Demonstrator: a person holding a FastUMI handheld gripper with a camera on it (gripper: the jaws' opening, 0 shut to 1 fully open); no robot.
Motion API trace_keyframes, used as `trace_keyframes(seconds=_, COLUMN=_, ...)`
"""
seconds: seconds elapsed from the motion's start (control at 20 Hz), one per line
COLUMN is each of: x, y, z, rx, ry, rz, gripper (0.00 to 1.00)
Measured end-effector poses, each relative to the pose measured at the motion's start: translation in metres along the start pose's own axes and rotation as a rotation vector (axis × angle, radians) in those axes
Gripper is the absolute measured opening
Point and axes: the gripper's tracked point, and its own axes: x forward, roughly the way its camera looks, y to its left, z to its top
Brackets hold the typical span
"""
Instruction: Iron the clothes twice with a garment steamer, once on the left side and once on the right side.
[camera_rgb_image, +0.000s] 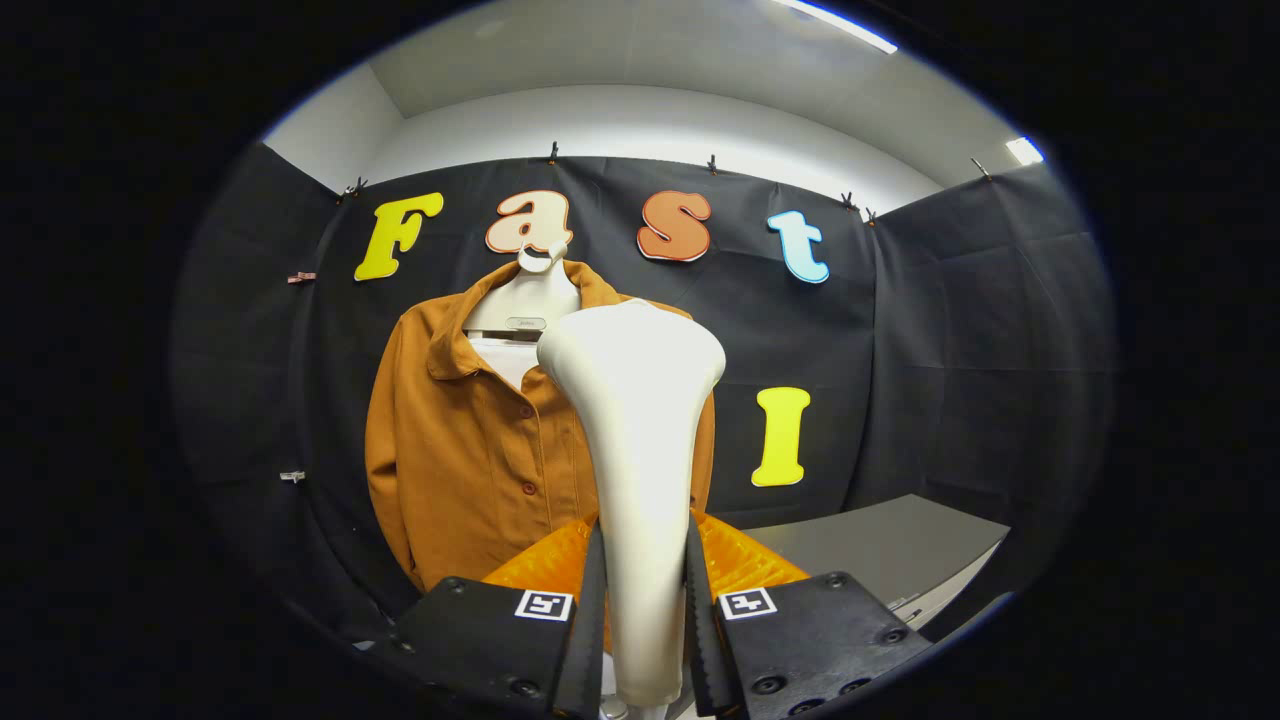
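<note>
1. I have the claw (645, 580) clamped on the white garment steamer (640, 440); both fingers press against its slim handle from either side, so the grip is closed on it.
2. The steamer stands upright between the fingers, its handle running down between them, its wider rounded head rising well above the fingertips.
3. Beyond the fingers and the steamer hangs the brown jacket (470, 440), buttoned down the front, collar open, on a white hanger (525, 300) against the black cloth wall (940, 350).
4. From where I look, the steamer head covers part of the jacket to the right of its button line; the larger share of the jacket shows to the left of the steamer. I cannot tell whether the head touches the fabric.
5. Off to the right of the claw, beyond the right finger, I see the corner of a grey table (880, 550).
6. Above the cloth wall runs a pale wall and ceiling with a strip light (840, 25).
</note>
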Motion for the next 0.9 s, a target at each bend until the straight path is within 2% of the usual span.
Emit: trace_keyframes(seconds=0.9, x=-0.0036, y=0.0011, z=0.0032, rx=0.0, ry=-0.01, rz=0.011, gripper=0.38)
